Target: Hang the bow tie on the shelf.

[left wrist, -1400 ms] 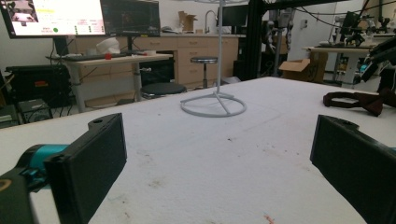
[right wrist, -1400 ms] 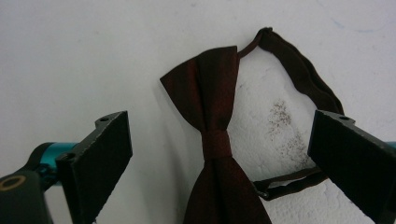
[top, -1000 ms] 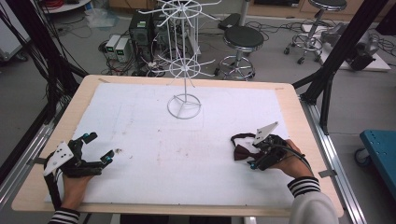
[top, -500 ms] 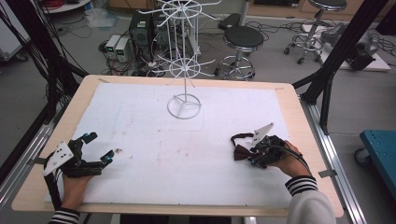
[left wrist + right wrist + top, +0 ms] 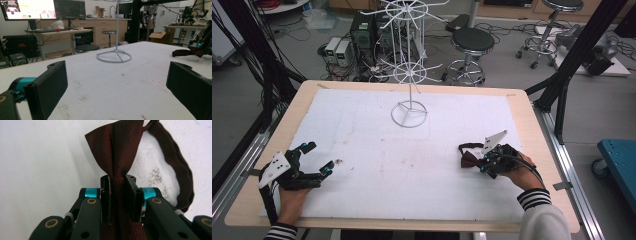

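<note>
Bow tie (image 5: 122, 147) pinched in right hand-held gripper (image 5: 121, 195) – (knot).

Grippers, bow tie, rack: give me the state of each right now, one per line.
Left gripper: open, empty, resting low on the table at its near left.
Right gripper: shut on the bow tie's middle.
Bow tie: dark red, pinched at the knot, strap looped loose beside it on the table.
Rack: white wire, upright at the table's far middle, nothing hung on it.
</note>
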A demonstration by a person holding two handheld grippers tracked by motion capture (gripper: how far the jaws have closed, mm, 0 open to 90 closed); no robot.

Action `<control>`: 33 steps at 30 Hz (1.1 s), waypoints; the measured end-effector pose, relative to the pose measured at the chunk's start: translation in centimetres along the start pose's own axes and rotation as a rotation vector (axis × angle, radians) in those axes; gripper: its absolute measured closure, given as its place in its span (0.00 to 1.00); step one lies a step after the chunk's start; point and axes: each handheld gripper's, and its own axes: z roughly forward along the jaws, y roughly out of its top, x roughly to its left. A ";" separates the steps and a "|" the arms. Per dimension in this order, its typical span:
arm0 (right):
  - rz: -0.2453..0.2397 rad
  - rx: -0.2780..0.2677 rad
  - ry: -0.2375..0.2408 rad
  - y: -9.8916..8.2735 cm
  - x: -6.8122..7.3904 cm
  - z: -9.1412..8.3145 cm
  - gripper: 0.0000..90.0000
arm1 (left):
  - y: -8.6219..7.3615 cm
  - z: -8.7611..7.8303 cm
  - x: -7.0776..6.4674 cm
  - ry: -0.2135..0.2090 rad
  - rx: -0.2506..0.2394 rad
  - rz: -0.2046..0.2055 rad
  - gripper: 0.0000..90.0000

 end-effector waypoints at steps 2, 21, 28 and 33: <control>0.020 -0.025 0.004 0.0 0.0 -0.2 0.85 | 0.0 0.0 0.0 0.001 0.000 -0.002 0.05; 0.193 -0.333 0.023 0.8 -0.2 -2.1 0.85 | 0.0 0.0 0.0 0.000 0.000 0.001 0.05; 0.277 -0.476 0.039 1.2 -0.6 -2.8 0.85 | 0.0 0.0 0.0 0.000 0.000 0.001 0.05; 0.323 -0.549 0.045 1.9 -0.6 -3.0 0.85 | 0.0 0.0 0.0 0.001 0.000 0.000 0.05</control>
